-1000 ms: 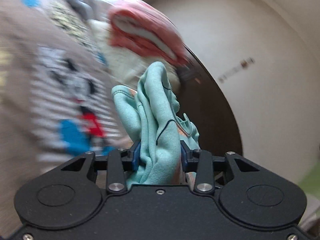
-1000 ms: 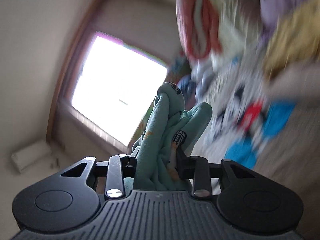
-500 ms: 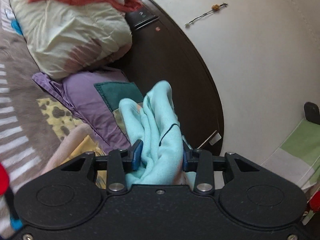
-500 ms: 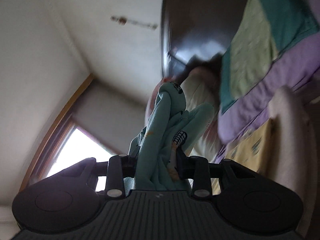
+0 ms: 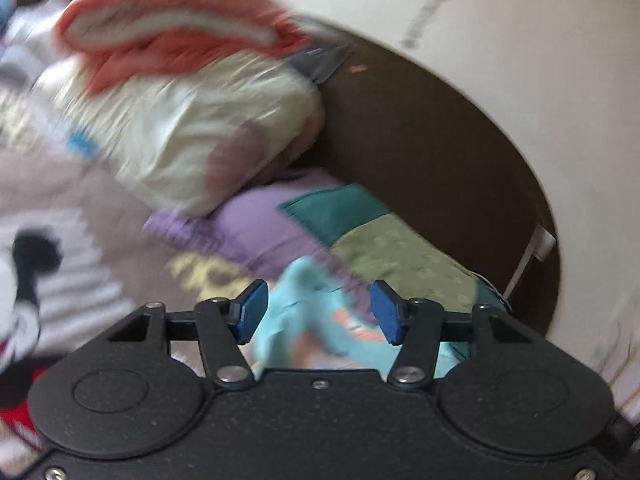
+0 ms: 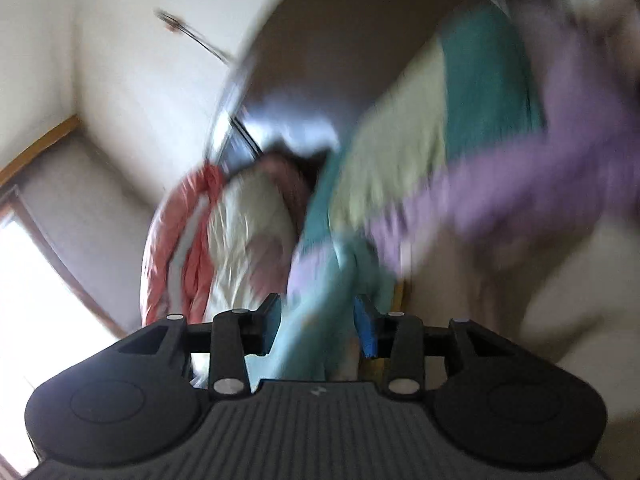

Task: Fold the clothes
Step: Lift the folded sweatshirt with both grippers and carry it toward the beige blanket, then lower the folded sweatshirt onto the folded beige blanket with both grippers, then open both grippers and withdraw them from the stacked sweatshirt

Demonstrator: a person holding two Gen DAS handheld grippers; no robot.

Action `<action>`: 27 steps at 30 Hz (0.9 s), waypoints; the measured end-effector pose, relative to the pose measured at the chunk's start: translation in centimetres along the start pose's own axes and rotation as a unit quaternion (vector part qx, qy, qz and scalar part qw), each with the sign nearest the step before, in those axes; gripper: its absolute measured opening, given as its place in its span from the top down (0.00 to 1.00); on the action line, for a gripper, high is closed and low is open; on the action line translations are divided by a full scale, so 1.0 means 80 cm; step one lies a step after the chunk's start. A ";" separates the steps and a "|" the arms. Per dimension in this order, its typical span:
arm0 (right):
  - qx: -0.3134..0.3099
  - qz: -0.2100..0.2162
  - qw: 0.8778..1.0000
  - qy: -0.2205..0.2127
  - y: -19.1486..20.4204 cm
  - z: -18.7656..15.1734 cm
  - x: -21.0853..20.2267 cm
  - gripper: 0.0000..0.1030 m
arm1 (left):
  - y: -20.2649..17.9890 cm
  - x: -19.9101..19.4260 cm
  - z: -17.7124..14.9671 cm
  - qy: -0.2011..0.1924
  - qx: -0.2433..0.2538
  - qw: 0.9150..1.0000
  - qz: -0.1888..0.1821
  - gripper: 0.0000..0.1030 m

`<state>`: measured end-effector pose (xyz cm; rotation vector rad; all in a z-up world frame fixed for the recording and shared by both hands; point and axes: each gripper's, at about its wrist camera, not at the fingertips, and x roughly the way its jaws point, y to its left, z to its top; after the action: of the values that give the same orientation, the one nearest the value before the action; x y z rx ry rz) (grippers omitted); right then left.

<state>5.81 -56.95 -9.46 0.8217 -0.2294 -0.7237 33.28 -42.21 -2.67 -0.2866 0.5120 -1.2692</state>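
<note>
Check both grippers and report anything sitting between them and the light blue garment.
Nothing visible does. The light blue garment lies directly between the open fingers of the left gripper, and it runs straight between the fingers of the right gripper; blur hides whether those still pinch it.

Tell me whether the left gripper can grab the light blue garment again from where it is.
Probably yes. The left gripper is open, and the light blue garment lies directly between its blue pads, nothing covering it. Closing should catch it, though blur hides the depth.
</note>
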 end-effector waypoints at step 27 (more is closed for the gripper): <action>-0.108 0.049 0.985 0.130 0.043 0.035 -0.050 0.16 | -0.105 -0.092 -0.033 0.091 0.004 0.984 0.153 0.00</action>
<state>3.31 -54.37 -4.71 0.6847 0.0428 -0.5326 23.40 -37.37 0.61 -0.0802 0.6795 -1.0012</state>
